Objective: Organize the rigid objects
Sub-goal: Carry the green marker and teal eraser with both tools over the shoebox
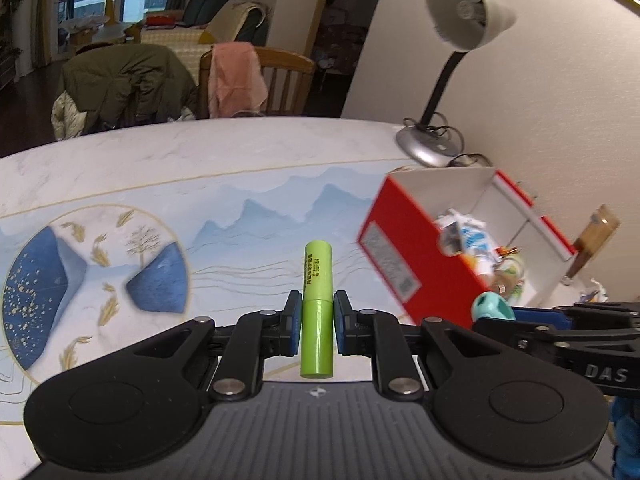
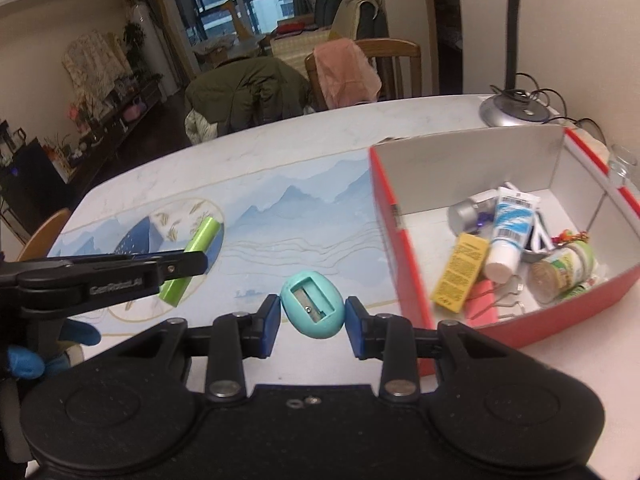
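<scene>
Already your box (image 2: pixel 404 264) holds several items, and with the left gripper (image 1: pixel 317 322) pinching the green tube (image 1: pixel 318 312) and the right gripper (image 2: pixel 312 322) pinching the sharpener (image 2: pixel 313 310) above the worktop (image 2: pixel 280 152), only these two seem left.

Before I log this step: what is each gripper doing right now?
Left gripper: shut on the green tube.
Right gripper: shut on the teal sharpener.
</scene>
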{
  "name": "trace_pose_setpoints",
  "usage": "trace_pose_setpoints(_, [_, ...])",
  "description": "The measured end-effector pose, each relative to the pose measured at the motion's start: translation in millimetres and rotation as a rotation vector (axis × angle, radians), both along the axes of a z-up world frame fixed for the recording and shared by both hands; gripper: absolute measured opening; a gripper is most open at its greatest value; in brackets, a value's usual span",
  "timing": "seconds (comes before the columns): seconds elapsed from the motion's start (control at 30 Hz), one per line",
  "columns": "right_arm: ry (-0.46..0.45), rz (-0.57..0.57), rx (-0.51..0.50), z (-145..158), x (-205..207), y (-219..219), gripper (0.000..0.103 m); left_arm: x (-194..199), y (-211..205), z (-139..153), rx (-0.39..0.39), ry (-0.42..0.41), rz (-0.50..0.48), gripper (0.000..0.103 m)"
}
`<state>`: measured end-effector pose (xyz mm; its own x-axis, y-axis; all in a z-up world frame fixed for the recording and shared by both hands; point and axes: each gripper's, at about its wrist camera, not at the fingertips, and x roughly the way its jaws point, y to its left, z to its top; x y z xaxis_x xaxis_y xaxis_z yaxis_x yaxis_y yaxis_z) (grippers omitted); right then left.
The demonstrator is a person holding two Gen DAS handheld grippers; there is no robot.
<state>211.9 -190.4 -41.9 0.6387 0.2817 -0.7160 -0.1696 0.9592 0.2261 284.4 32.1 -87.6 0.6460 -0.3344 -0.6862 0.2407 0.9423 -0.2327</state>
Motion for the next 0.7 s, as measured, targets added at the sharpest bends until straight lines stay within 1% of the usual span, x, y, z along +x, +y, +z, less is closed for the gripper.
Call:
trace_pose_setpoints(0.27, [-0.020, -0.045, 0.025, 4, 0, -42, 0.034, -8, -45, 21, 0.004, -0.036, -0.046, 0.016])
trace_pose_setpoints(0.47, [-0.036, -0.081, 0.039, 4, 3, -77, 0.034, -4, -85, 25, 0.028, -0.044, -0.082, 0.016])
trace_pose_setpoints(0.7, [-0.034, -0.111, 0.038, -1, 12, -115, 0.034, 12, -130, 21, 0.058, -0.044, -0.115, 0.016])
